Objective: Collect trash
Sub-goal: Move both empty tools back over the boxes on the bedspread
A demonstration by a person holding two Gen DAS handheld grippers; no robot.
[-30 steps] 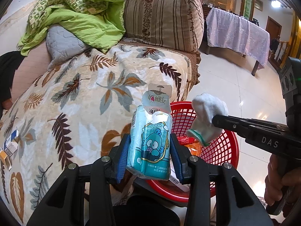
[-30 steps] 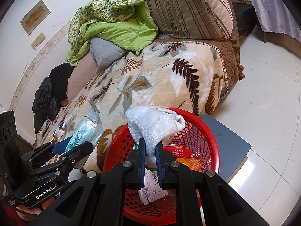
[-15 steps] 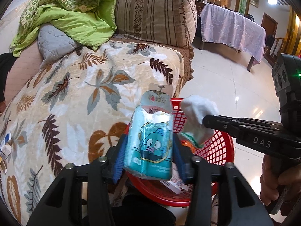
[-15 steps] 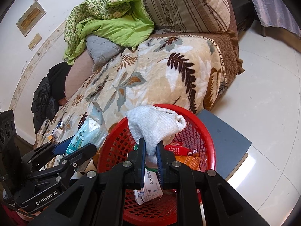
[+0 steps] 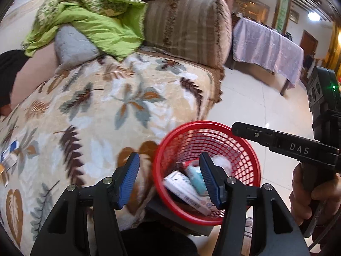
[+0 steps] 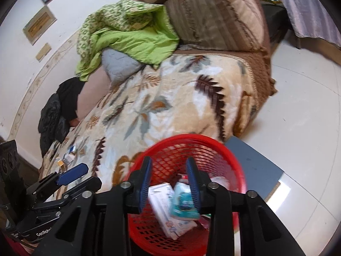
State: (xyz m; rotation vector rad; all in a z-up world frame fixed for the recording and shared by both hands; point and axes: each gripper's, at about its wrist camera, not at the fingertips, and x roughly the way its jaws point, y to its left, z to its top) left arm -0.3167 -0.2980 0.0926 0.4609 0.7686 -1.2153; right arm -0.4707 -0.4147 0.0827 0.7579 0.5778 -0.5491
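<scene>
A red mesh basket [image 5: 200, 124] [image 6: 187, 137] stands on the floor by the sofa. Inside it lie a teal cartoon packet [image 5: 195, 179] [image 6: 183, 202], a white box [image 5: 183, 192] [image 6: 163, 202] and a white cloth [image 5: 222, 163] [image 6: 219, 180]. My left gripper [image 5: 170, 179] [image 6: 81, 179] hangs over the basket's left rim, its jaws opening with nothing between them. Over the basket's middle is my right gripper [image 6: 169, 182] [image 5: 234, 128]; its jaws are opening too and hold nothing. A hand [image 5: 309, 192] holds its handle.
The sofa's leaf-patterned blanket [image 5: 96, 111] lies left of the basket, with a green quilt [image 5: 96, 27], a grey cushion [image 6: 119, 64] and small packets [image 6: 68, 157] on it. A grey board [image 6: 255, 166] lies under the basket. A cloth-covered table [image 5: 266, 42] stands across the tiled floor.
Both grippers let go. The teal packet left the left jaws and the white cloth left the right jaws; both now lie in the basket. Both pairs of jaws stand wider.
</scene>
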